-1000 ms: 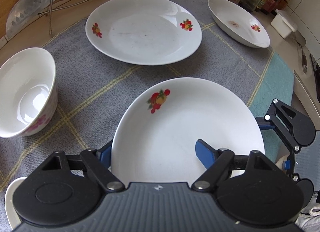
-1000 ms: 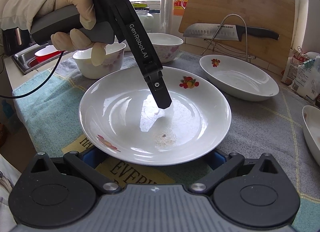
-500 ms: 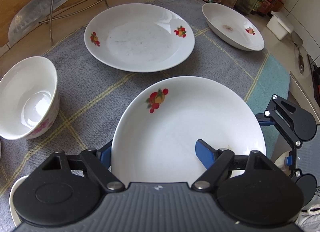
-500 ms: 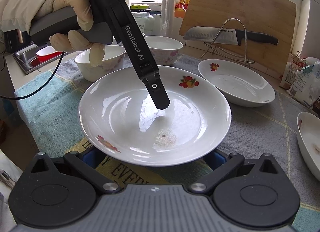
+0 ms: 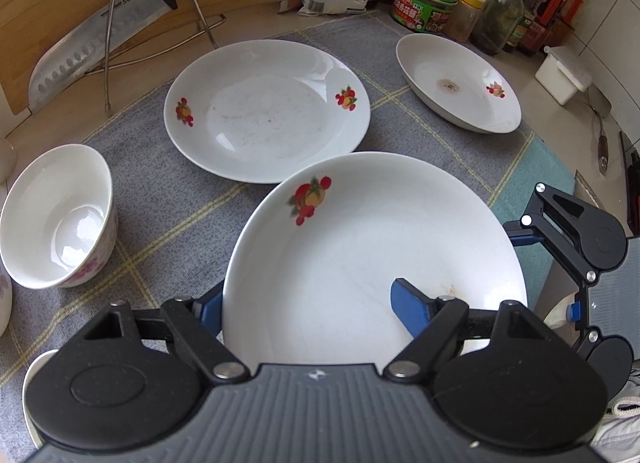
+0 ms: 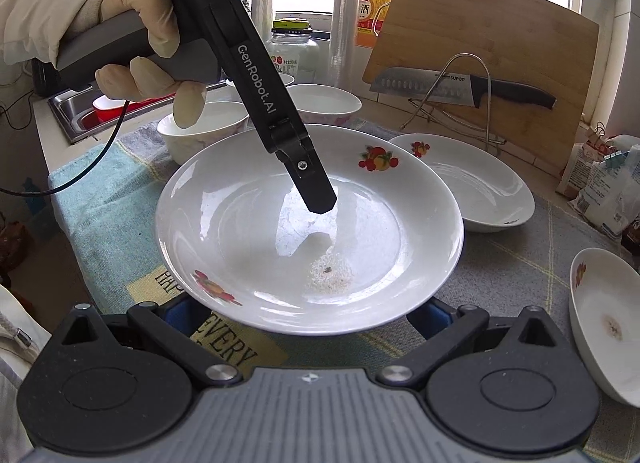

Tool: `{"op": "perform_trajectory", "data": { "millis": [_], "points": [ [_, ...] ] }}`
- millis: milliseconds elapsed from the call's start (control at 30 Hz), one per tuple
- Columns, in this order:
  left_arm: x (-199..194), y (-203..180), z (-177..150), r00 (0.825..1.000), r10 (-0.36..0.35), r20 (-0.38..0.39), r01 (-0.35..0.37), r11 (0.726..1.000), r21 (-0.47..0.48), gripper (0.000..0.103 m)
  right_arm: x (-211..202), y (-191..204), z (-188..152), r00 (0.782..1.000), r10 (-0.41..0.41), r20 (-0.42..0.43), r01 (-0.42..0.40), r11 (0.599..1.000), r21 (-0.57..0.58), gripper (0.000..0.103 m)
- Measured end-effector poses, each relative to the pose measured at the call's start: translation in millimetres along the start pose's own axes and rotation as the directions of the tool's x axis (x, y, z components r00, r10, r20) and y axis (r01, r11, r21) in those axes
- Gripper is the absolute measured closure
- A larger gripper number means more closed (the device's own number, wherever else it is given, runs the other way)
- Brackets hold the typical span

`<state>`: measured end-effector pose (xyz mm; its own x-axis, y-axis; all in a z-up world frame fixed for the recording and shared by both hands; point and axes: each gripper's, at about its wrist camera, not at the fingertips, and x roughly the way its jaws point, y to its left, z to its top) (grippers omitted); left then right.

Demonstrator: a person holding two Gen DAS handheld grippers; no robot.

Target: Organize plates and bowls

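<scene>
A white plate with fruit decals hangs above the grey cloth. My left gripper is shut on its rim: one blue finger lies inside the plate and the other sits under the edge. In the right wrist view that inner finger presses on the plate's floor. My right gripper has its jaws spread wide beneath the plate's near rim, fingertips hidden. A second plate and a third rest on the cloth. A bowl stands at the left.
Two bowls stand behind the held plate, near a sink. A knife on a wire rack leans on a cutting board. Jars and bottles and a white box line the back right.
Both grippers and the held plate have risen off the cloth. In the left wrist view the plate's far rim now overlaps the second plate, and more of the counter shows.
</scene>
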<state>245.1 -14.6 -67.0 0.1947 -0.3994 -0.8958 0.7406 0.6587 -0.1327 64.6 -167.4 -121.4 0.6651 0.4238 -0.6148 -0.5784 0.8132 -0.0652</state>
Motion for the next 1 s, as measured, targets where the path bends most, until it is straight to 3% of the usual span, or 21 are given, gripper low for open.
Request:
{"op": "perform_trajectory", "data": {
  "millis": [400,1000],
  "points": [
    [9.7,-28.3,33.8,1.0,-0.007,0.02,0.007,1.0,0.005,0.021,-19.0,-39.8,-4.8,1.0,-0.005,-0.007,0.005,1.0,-0.011,0.0],
    [41.5,-74.4,98.5,0.999,-0.05,0.019,0.047,0.992,0.121,0.021,-49.4,-100.6,-22.6,0.996,-0.085,-0.019,0.085,0.996,0.03,0.0]
  ]
}}
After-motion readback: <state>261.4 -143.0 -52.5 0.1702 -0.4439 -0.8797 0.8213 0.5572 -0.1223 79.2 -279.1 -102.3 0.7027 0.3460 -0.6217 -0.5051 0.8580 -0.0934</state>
